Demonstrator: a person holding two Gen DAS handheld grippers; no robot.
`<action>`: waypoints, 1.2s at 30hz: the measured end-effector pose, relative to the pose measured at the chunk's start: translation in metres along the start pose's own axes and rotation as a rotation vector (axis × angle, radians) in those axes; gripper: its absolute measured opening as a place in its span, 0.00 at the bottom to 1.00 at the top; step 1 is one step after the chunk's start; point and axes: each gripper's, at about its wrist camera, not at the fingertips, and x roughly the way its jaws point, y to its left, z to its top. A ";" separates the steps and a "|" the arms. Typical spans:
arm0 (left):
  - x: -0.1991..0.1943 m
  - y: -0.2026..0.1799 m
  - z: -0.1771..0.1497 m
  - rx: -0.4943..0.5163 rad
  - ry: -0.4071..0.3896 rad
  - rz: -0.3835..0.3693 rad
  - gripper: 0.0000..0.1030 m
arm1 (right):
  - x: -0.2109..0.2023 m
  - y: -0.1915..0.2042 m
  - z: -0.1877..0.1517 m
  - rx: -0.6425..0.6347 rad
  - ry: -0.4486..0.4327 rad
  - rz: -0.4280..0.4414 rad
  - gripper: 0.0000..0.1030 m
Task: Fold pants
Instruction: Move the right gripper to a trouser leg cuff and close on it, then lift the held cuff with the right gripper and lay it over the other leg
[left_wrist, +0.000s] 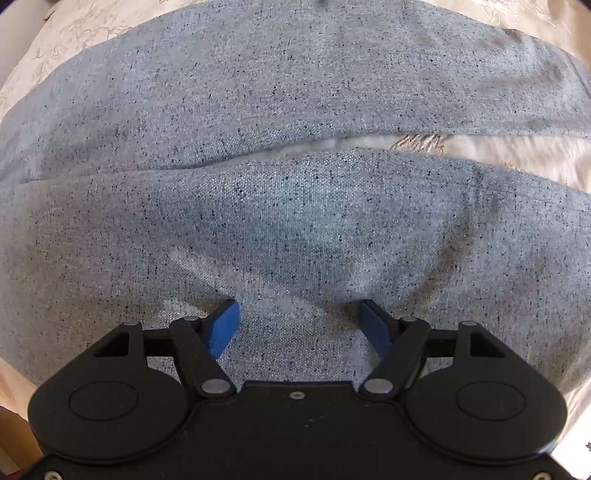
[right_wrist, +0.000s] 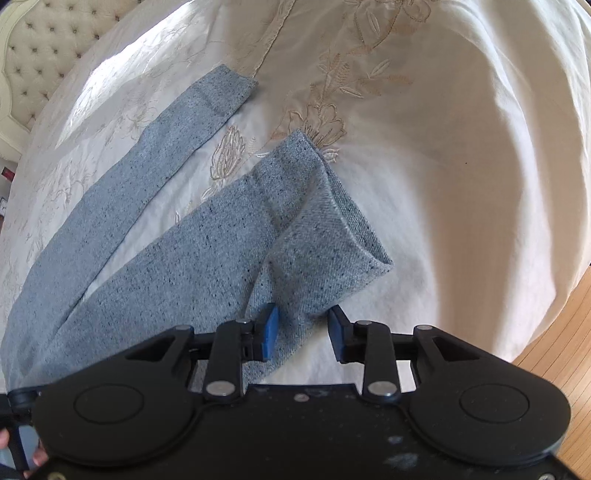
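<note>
Grey-blue speckled pants (left_wrist: 295, 221) lie spread on a cream embroidered bedspread (left_wrist: 406, 142). In the left wrist view the two legs fill the frame, with a narrow gap between them. My left gripper (left_wrist: 298, 306) points down over the near leg, its blue pads wide apart and nothing pinched. In the right wrist view both legs run away to the upper right. The near leg's cuff end (right_wrist: 332, 236) is bunched and turned over. My right gripper (right_wrist: 303, 310) straddles that leg's edge; the cloth lies between the pads, which stand apart from it.
The far leg (right_wrist: 147, 155) lies flat toward a tufted headboard (right_wrist: 44, 55). The bedspread (right_wrist: 443, 147) falls away at the right to a wooden floor (right_wrist: 565, 332). A person's fingers (right_wrist: 37, 458) show at the bottom left.
</note>
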 end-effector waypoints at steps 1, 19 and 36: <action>-0.002 0.000 -0.001 0.003 -0.007 -0.001 0.73 | 0.002 -0.001 0.002 0.018 0.003 0.002 0.32; -0.071 0.080 -0.087 -0.093 -0.152 -0.021 0.63 | -0.070 0.018 0.008 -0.081 -0.125 0.048 0.07; -0.050 0.082 -0.152 0.227 -0.318 0.339 0.64 | -0.090 0.050 0.023 -0.133 -0.153 0.053 0.07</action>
